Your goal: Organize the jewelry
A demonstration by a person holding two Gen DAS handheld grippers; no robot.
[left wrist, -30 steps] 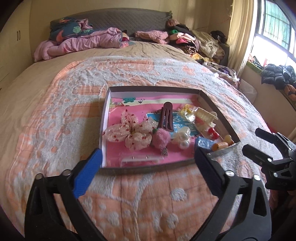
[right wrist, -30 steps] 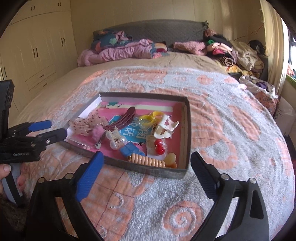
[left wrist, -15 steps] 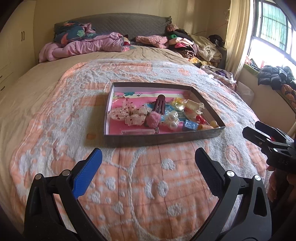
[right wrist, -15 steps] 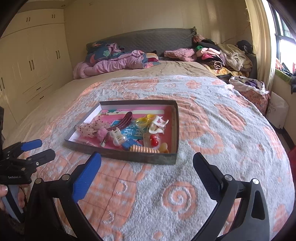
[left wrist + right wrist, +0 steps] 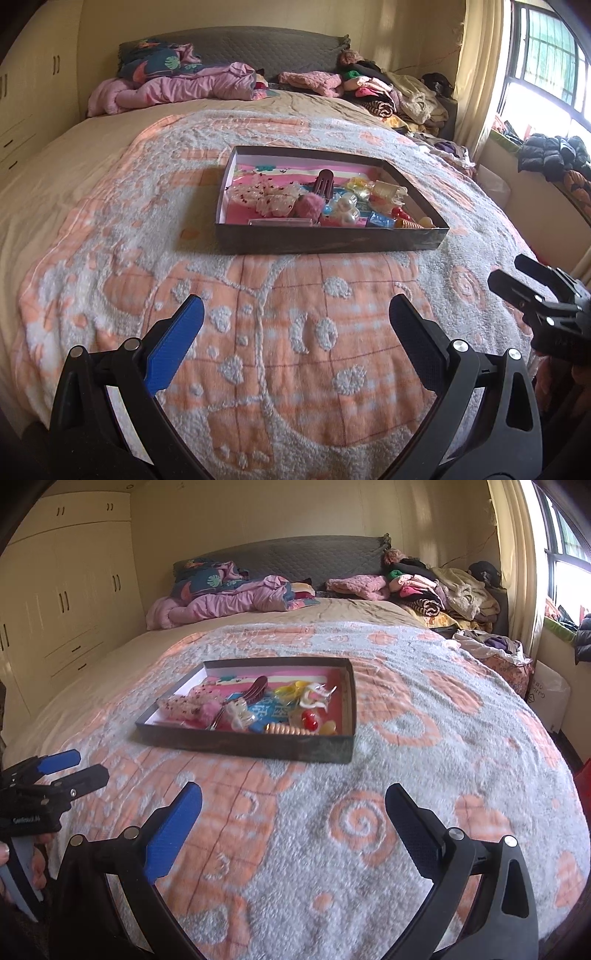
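A dark shallow box (image 5: 325, 242) (image 5: 243, 744) with a pink lining sits in the middle of the bed. It holds several hair accessories: a brown hair clip (image 5: 324, 181) (image 5: 257, 687), a pink pompom (image 5: 308, 207), sheer bows (image 5: 266, 195), red beads (image 5: 309, 718) and a beige spiral tie (image 5: 288, 730). My left gripper (image 5: 293, 314) (image 5: 75, 764) is open and empty, well short of the box. My right gripper (image 5: 293, 801) (image 5: 511, 273) is also open and empty, held back from the box's near wall.
An orange and grey patterned blanket (image 5: 280, 332) covers the bed. Pink bedding (image 5: 229, 602) and piled clothes (image 5: 436, 590) lie by the headboard. Cream wardrobes (image 5: 62, 602) stand left; a window (image 5: 546, 74) with dark jackets (image 5: 554, 155) is at the right.
Both grippers have drawn back from the box toward the foot of the bed, so the box now looks smaller and farther. Both stayed open and empty.
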